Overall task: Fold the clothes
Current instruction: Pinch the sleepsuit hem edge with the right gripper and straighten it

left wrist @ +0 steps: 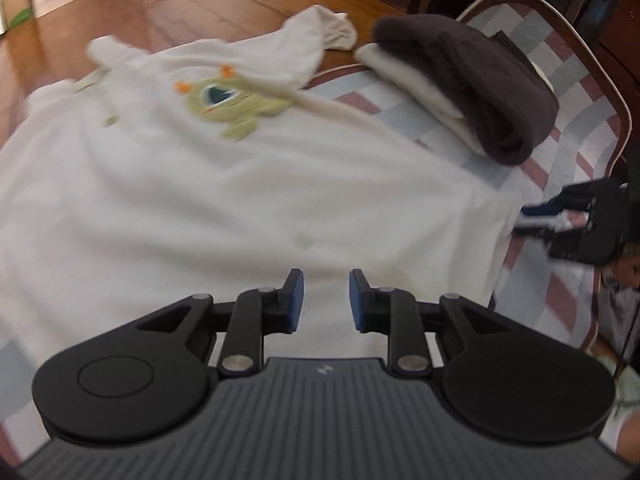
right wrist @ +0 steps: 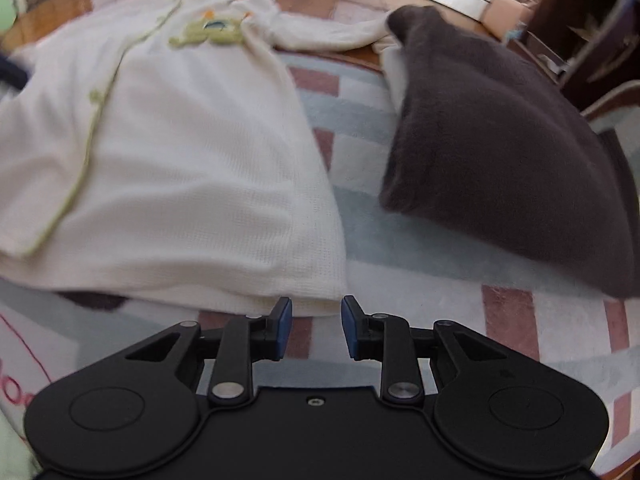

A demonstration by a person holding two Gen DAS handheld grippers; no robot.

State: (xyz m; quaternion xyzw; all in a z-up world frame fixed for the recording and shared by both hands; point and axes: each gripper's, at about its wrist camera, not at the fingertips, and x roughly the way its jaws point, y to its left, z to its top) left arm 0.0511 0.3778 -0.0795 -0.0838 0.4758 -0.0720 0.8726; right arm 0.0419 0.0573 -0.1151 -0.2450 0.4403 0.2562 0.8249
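Fingers (left wrist: 294, 300) on your left gripper (left wrist: 326, 300) stand apart with nothing between them, hovering over the near part of the cream garment (left wrist: 240, 184). Right gripper (right wrist: 316, 328): fingers (right wrist: 282, 328) likewise apart and empty, just short of the garment's near hem.

- Cream garment: waffle-knit, green trim, green creature patch (left wrist: 228, 104) on the chest. Lies spread across the striped mat (right wrist: 360, 216), body mostly flat, one sleeve (right wrist: 328, 36) trailing out toward the wooden floor (left wrist: 200, 4). Some motion blur along the far edge, so its exact lie there is unclear.
- Beside it, apart from the body: a dark brown folded piece (right wrist: 500, 128) sitting on a folded cream one (left wrist: 416, 84). That stack reads as finished.

Judgement: the cream garment is the piece in hand, laid out for folding or between folds; the pictures do not settle which.

Next move calls for both sets of fingers closing on one layer of an edge, level with each other, so the cloth carries over without dragging or bunching. Mind the loose sleeve.
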